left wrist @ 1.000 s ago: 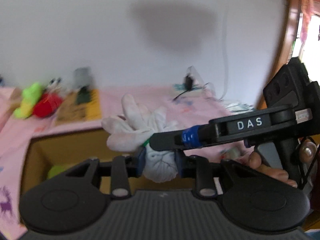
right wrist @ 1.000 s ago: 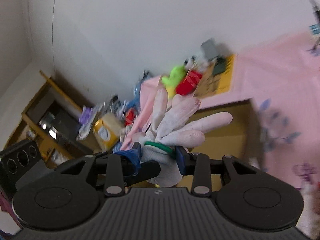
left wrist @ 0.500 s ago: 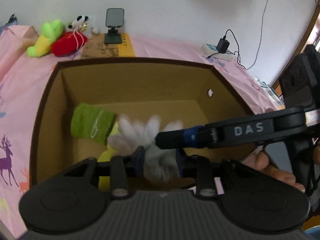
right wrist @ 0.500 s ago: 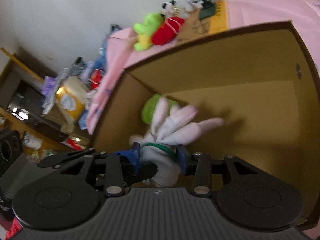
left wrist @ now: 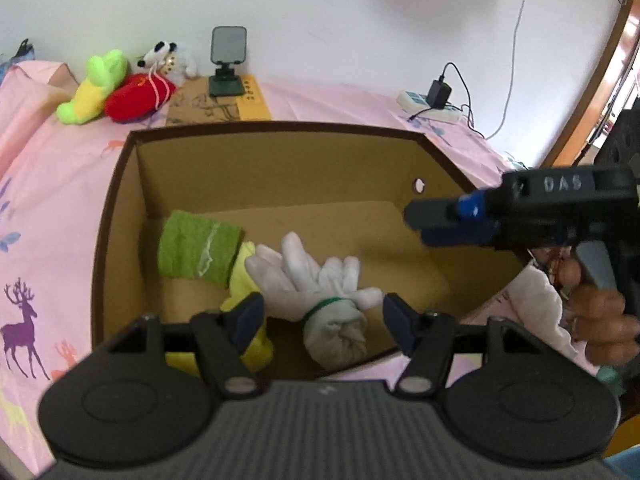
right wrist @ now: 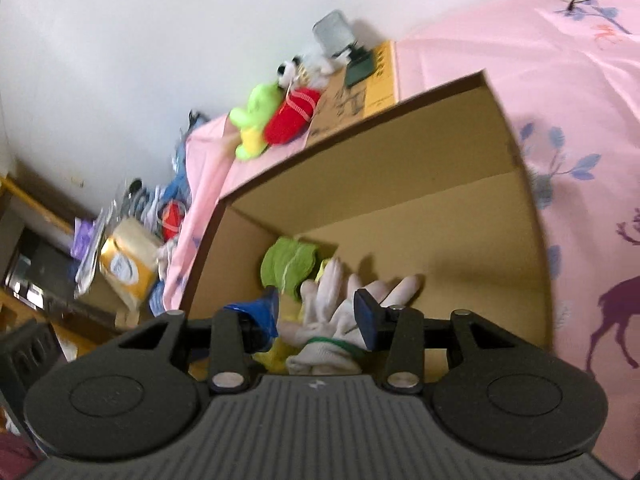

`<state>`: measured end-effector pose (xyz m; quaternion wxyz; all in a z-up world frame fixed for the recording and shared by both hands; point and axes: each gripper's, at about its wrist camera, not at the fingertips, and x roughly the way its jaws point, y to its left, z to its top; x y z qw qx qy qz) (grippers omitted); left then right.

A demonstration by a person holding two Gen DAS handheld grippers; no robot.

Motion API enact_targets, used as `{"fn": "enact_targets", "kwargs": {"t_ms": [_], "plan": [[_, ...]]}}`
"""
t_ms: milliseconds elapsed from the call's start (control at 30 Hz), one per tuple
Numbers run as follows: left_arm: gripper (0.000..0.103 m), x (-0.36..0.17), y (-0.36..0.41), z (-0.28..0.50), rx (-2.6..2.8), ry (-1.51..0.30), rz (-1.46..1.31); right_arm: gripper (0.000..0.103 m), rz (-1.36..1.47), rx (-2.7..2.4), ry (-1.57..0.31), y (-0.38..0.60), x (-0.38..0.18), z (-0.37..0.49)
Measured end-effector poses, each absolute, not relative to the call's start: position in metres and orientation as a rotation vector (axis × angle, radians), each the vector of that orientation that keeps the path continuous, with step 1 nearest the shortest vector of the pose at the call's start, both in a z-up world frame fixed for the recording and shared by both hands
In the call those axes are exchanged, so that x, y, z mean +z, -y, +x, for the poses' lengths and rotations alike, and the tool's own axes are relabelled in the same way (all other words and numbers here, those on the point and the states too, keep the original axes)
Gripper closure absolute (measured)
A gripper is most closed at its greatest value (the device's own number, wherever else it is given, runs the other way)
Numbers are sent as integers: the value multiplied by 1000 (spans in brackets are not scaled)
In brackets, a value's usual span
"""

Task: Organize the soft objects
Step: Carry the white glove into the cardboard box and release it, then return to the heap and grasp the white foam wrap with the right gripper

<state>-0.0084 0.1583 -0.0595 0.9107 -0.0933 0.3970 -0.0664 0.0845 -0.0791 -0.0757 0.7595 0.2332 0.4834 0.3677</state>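
Lying just beyond the spread pads of both tools, the white glove bundle (left wrist: 320,300) is resting on the floor of the cardboard box (left wrist: 280,160), close to the near wall. The left gripper (left wrist: 322,314) is hanging released, its blue pads standing wide to either side of the rolled cuff and touching nothing. The right gripper (left wrist: 436,220) is likewise slack: in its own view the pads are parted around the bundle (right wrist: 340,320) with clear gaps, and in the left view it is showing well off to the right, above the box's right side.

The bundle's long axis is running from the knotted cuff at the near end to the fingers fanning away toward the far left. So the left tool is sitting nearer and straight over the cuff, while the right one is lying apart from it; any further nudge would probably fall to the left.

Just left of the glove fingers, a yellow cloth (left wrist: 248,280) and a green rolled towel (left wrist: 196,248) are crowding the box's left corner. Farther off, on the pink sheet (left wrist: 52,200) beyond the box, plush toys (left wrist: 116,88) and a phone stand (left wrist: 228,60) are waiting against the wall, likely next.
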Motion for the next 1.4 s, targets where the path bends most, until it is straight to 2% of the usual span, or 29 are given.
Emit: {"fn": "enact_targets", "kwargs": {"t_ms": [433, 767, 1033, 1233, 1400], "plan": [[38, -25, -128, -5, -228, -734, -114, 76, 518, 687, -946, 114, -58, 75], [33, -16, -34, 22, -517, -722, -5, 76, 475, 350, -880, 250, -48, 52], [32, -43, 67, 34, -730, -829, 72, 73, 622, 298, -987, 339, -78, 37], [32, -88, 116, 43, -663, -937, 197, 72, 613, 447, -1065, 332, -96, 52], [31, -118, 126, 56, -582, -1052, 181, 72, 525, 539, -1113, 312, -112, 78]]}}
